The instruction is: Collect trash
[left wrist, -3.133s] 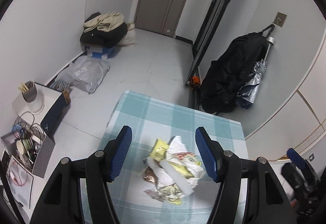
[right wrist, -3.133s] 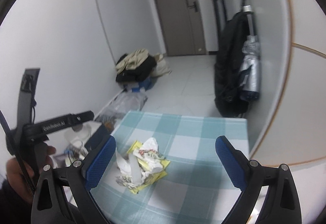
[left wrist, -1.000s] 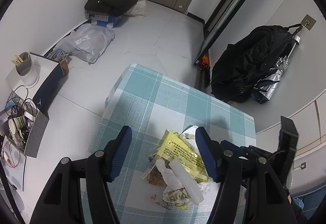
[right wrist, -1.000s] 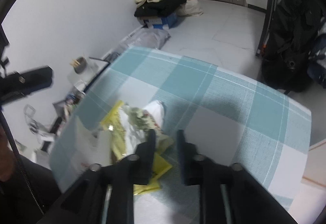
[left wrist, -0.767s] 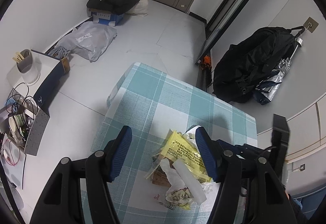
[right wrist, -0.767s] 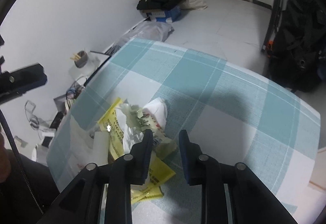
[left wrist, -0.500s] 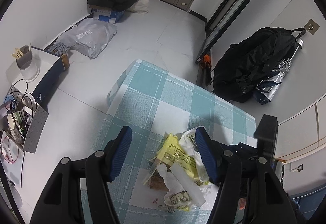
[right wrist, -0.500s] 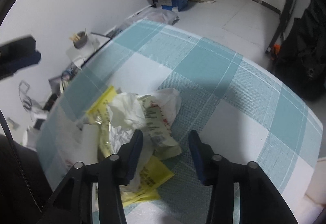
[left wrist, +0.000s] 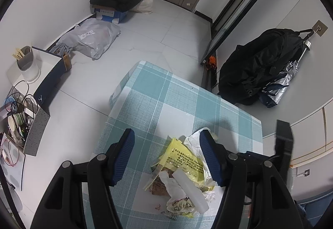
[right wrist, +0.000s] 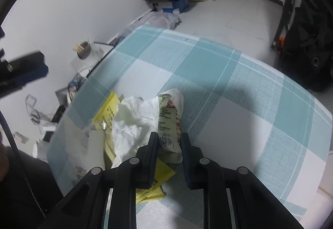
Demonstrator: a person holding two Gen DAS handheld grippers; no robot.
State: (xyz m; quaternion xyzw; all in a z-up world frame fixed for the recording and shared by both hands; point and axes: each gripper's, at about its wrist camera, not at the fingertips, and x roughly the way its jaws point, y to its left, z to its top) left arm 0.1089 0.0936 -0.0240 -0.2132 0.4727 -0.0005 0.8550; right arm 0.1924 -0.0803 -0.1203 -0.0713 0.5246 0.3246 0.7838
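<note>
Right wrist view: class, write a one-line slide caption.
Right gripper closing on a pale printed snack wrapper atop the litter pile on a teal-checked tablecloth.

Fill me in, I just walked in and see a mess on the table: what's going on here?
A person is clearing a trash pile off a checked table with a tool in each hand. The right tool is closing on a snack wrapper at the edge of the pile; the wrapper sits between its fingers, still on the heap. The left tool hovers open above the pile, holding nothing. A yellow packet and crumpled tissue still lie there.
</note>
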